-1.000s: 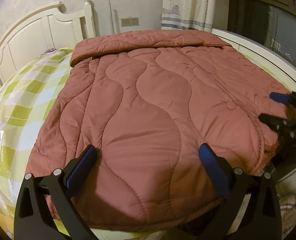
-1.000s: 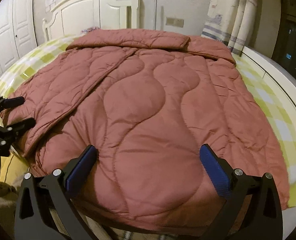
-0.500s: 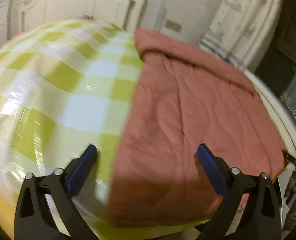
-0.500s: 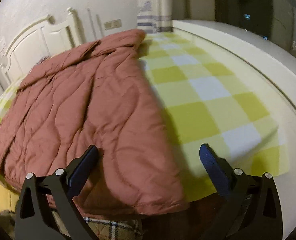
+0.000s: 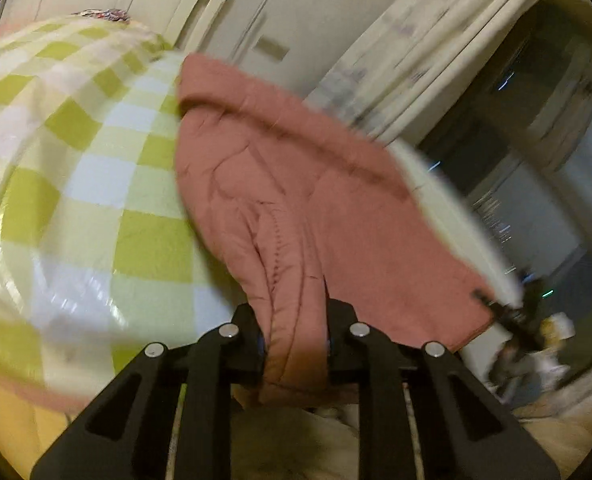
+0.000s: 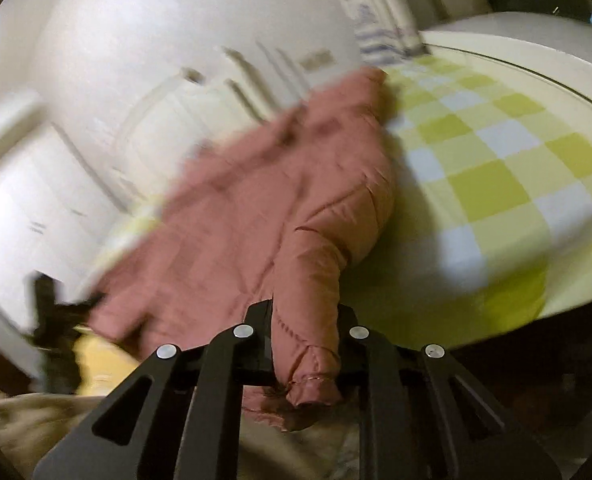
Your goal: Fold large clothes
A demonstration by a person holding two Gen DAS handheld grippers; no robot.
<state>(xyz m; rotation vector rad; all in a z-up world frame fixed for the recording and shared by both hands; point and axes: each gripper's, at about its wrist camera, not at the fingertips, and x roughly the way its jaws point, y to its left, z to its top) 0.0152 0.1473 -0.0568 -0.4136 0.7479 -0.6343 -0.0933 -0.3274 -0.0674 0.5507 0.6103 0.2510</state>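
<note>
A dusty-pink quilted jacket (image 5: 296,184) lies on the bed, with both near corners pulled up. My left gripper (image 5: 293,320) is closing its jaws on the jacket's left hem corner, and the fabric is pinched tight between the pads. My right gripper (image 6: 306,320) is closing the same way on the right hem corner of the jacket (image 6: 255,220), and a fold of it hangs out below the jaws. Each view shows the other gripper, blurred, at the far end of the hem: the right gripper (image 5: 512,316) and the left gripper (image 6: 55,320).
A green-and-white checked sheet (image 5: 75,160) (image 6: 496,160) covers the bed on both sides of the jacket. A white headboard (image 5: 199,4) and a curtain (image 5: 436,52) stand behind. White wardrobe doors (image 6: 35,200) are at the left, and a white bed rail (image 6: 516,40) runs along the right.
Both grippers swung outward from the middle of the hem to its two corners, rolled, and closed from wide open onto the fabric. The corners are now lifted.
</note>
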